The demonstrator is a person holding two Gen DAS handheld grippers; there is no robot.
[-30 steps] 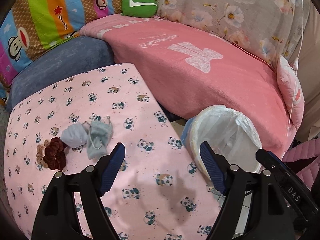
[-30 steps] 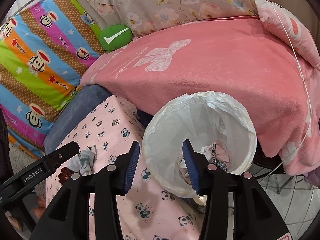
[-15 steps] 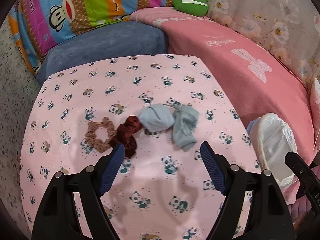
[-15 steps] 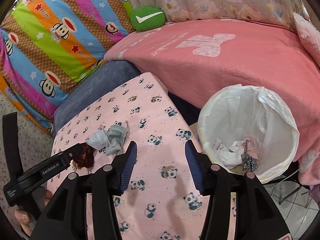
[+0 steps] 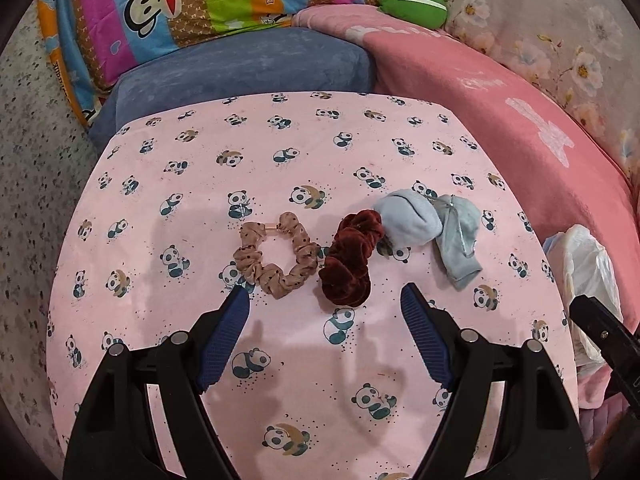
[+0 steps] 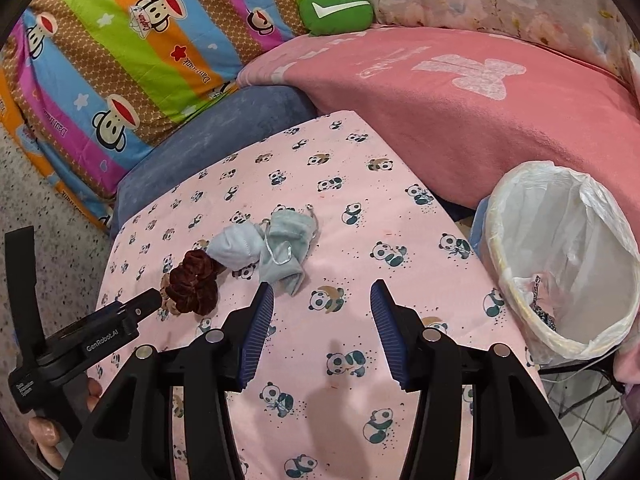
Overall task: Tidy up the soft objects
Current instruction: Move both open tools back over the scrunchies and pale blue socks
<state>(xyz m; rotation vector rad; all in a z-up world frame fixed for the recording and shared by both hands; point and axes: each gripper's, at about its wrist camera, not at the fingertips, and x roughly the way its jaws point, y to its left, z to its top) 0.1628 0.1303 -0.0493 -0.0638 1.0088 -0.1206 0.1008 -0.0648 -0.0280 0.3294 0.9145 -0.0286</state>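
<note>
**Velvet and cotton waiting on the panda cloth**

Pink cotton printed with pandas is covering the table [image 5: 160, 312], and four soft things are lying in a row across its middle. From the left wrist view, a tan dotted fabric scrunchie [image 5: 276, 255] is sitting beside a dark red velvet scrunchie [image 5: 352, 258], the two touching or nearly so. Next comes a pale blue rolled sock [image 5: 408, 218], touching the velvet one, and then a grey-green drawstring pouch [image 5: 458, 240] lying against the sock.

The left gripper [image 5: 325, 296] is hovering just short of the scrunchies, its jaws spread wide and holding nothing. The right gripper [image 6: 322, 294] is likewise spread and bare, hanging near the pouch's lower end. A white-lined round bin [image 6: 516, 208] is standing off the table's right edge, with some fabric already lying in its bottom.

All four pieces look light, limp and easily crushed, so nothing is likely to break. The velvet scrunchie's thick gathered ring seems the surest bite; pinching across one side of the loop should be enough.
</note>
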